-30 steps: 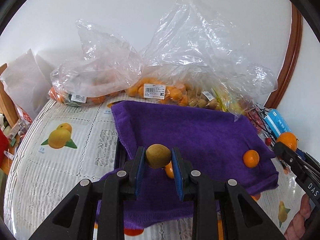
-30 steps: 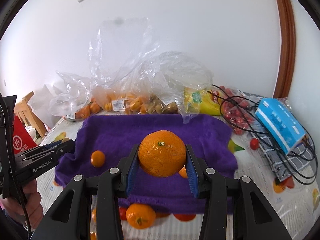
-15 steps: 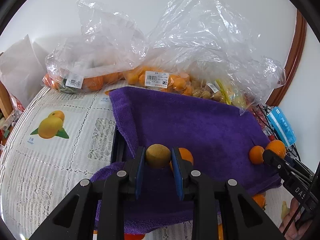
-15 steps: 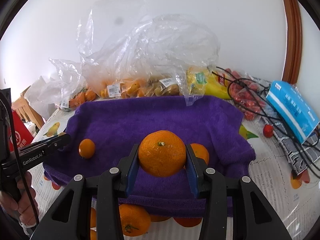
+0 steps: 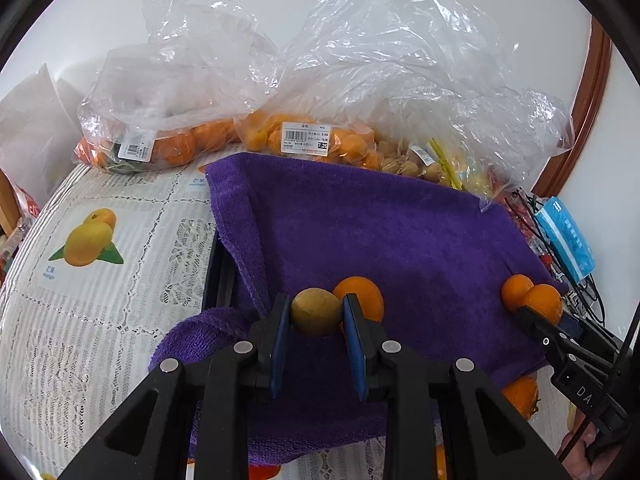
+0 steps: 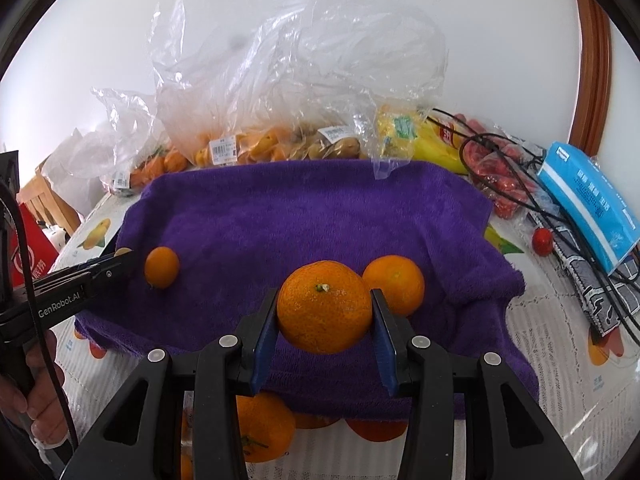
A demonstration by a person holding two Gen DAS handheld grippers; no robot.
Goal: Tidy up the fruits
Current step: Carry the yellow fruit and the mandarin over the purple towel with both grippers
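Fruit is in both tongs at once. The left gripper (image 5: 316, 312) has its blue pads pinched on a small greenish-brown fruit (image 5: 315, 311), round and dull-skinned, maybe a kiwi or similar, hard to say. It hangs over the near left part of the purple towel (image 5: 360, 232). Just behind the right pad sits a small orange (image 5: 362, 294) on the towel, partly hidden by the pad.

The right gripper (image 6: 325, 307) is clamped on a big mandarin (image 6: 323, 306), stem end facing the camera, held over the near edge of the towel. Just to its right and a bit further back a second orange (image 6: 394, 283) lies on the cloth; whether the two touch can't be told from this angle. From the right camera, the left tool's tip shows at the towel's left edge, right beside that same small orange.

Further out: more mandarins (image 6: 262, 426) lie on the tablecloth (image 5: 100, 320) in front of the towel, half under its near edge. The cloth is white lace-patterned with fruit prints. Along the far edge of the towel are clear plastic bags (image 5: 248, 80) of oranges with price labels, a bag of small tan fruit, and bananas (image 6: 424, 142) in a yellow wrapper. On the right side there are red cherry tomatoes (image 6: 508, 196) in plastic, one loose tomato (image 6: 543, 241), tangled black cables (image 6: 532, 184) and a blue box (image 6: 588, 204).
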